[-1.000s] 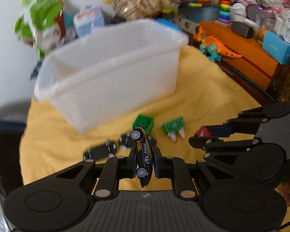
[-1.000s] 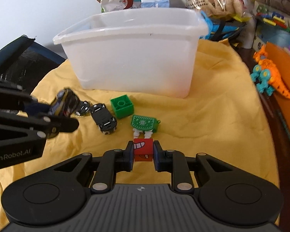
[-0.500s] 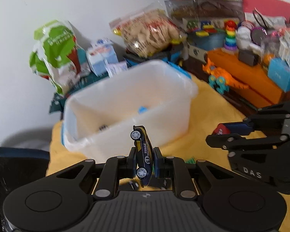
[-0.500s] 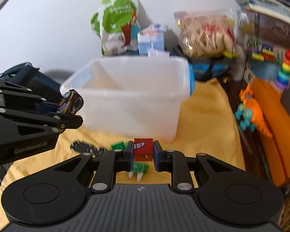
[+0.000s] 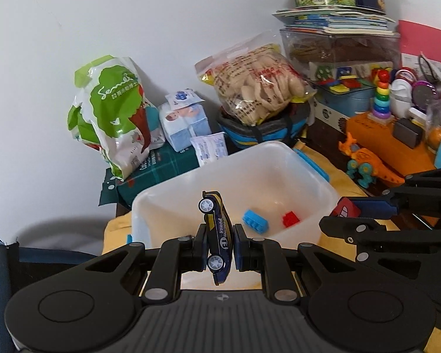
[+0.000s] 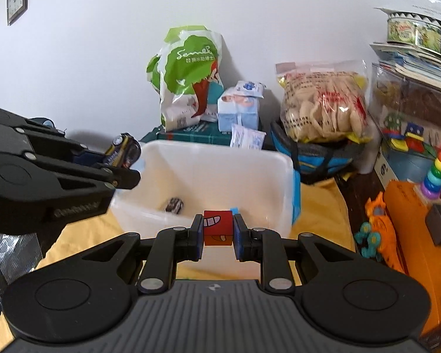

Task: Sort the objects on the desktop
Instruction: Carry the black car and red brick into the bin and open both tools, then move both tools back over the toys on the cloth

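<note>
My left gripper [image 5: 219, 247] is shut on a dark blue toy race car [image 5: 217, 235], held nose up in front of the white plastic bin [image 5: 167, 200]. My right gripper [image 6: 218, 232] is shut on a red cube with a toothy mouth print [image 6: 218, 227], just before the bin's near rim [image 6: 191, 223]. Inside the bin lie a blue brick [image 5: 255, 223], a red brick [image 5: 291, 219] and a small dark toy car [image 6: 174, 204]. In the right wrist view the left gripper [image 6: 123, 158] hangs over the bin's left corner. The right gripper [image 5: 347, 213] shows at the bin's right side.
The bin stands on a yellow cloth [image 6: 320, 206]. Behind it are a green snack bag [image 5: 111, 114], tissue packs [image 5: 185, 120] and a bag of crackers [image 5: 258, 85]. An orange toy dinosaur [image 5: 367, 164], an orange box [image 5: 397, 144] and a ring stacker [image 5: 382, 94] crowd the right.
Both grippers have risen from the cloth with their toys and now look down into the bin. The bricks and cars left on the cloth have dropped out of view.
</note>
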The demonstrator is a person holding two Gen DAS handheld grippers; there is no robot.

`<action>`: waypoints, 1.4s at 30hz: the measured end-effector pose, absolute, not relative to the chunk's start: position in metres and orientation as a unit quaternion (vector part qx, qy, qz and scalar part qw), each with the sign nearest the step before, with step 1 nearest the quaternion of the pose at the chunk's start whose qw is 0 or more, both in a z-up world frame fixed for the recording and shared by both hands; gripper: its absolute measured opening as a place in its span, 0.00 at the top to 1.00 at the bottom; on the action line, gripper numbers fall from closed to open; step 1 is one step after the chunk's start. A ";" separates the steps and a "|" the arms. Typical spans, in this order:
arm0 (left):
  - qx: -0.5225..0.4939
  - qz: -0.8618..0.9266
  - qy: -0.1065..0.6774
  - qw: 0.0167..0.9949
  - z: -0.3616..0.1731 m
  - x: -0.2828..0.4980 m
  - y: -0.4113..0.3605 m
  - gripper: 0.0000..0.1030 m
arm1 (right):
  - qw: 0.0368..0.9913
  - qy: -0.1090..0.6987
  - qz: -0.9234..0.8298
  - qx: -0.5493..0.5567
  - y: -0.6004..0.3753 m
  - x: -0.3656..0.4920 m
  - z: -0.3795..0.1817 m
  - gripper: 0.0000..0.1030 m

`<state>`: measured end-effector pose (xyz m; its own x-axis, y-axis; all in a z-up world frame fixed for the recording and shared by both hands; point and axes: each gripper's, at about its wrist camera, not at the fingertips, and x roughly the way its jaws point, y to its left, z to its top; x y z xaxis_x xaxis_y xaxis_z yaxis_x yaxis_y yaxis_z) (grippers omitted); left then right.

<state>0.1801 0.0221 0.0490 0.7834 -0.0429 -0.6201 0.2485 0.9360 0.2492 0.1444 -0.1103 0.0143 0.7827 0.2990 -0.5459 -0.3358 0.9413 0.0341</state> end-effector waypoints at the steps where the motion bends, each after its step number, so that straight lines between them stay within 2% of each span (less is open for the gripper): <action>1: 0.162 -0.078 0.319 0.930 0.049 0.184 0.023 0.81 | 0.944 0.282 0.168 -0.034 -0.108 0.148 0.016 0.78; 9: 0.157 -0.069 0.325 0.930 0.045 0.224 0.034 0.81 | 0.944 0.287 0.160 -0.038 -0.094 0.188 0.019 0.78; 19: 0.122 -0.070 0.354 0.925 0.018 0.261 0.050 0.81 | 0.933 0.323 0.151 -0.040 -0.091 0.230 -0.007 0.78; 23: 0.119 -0.061 0.374 0.918 0.004 0.267 0.052 0.76 | 0.931 0.333 0.147 -0.042 -0.086 0.236 -0.017 0.74; 24: 0.120 -0.056 0.376 0.917 0.002 0.268 0.053 0.74 | 0.930 0.334 0.145 -0.042 -0.086 0.238 -0.018 0.70; 25: 0.123 -0.050 0.377 0.917 0.002 0.267 0.053 0.66 | 0.931 0.335 0.142 -0.040 -0.085 0.238 -0.019 0.60; 26: 0.125 -0.043 0.375 0.917 0.002 0.266 0.053 0.57 | 0.932 0.332 0.139 -0.039 -0.085 0.238 -0.018 0.55; 27: 0.125 -0.038 0.373 0.919 0.003 0.265 0.054 0.55 | 0.933 0.330 0.138 -0.039 -0.085 0.237 -0.018 0.49; 33: 0.118 -0.033 0.363 0.924 0.015 0.253 0.057 0.51 | 0.935 0.324 0.139 -0.036 -0.083 0.228 -0.013 0.47; 35: 0.116 -0.032 0.358 0.926 0.019 0.245 0.057 0.47 | 0.936 0.320 0.140 -0.034 -0.084 0.220 -0.010 0.47; 42: 0.106 -0.068 0.345 0.930 0.022 0.191 0.056 0.44 | 0.939 0.313 0.139 -0.036 -0.103 0.180 -0.010 0.44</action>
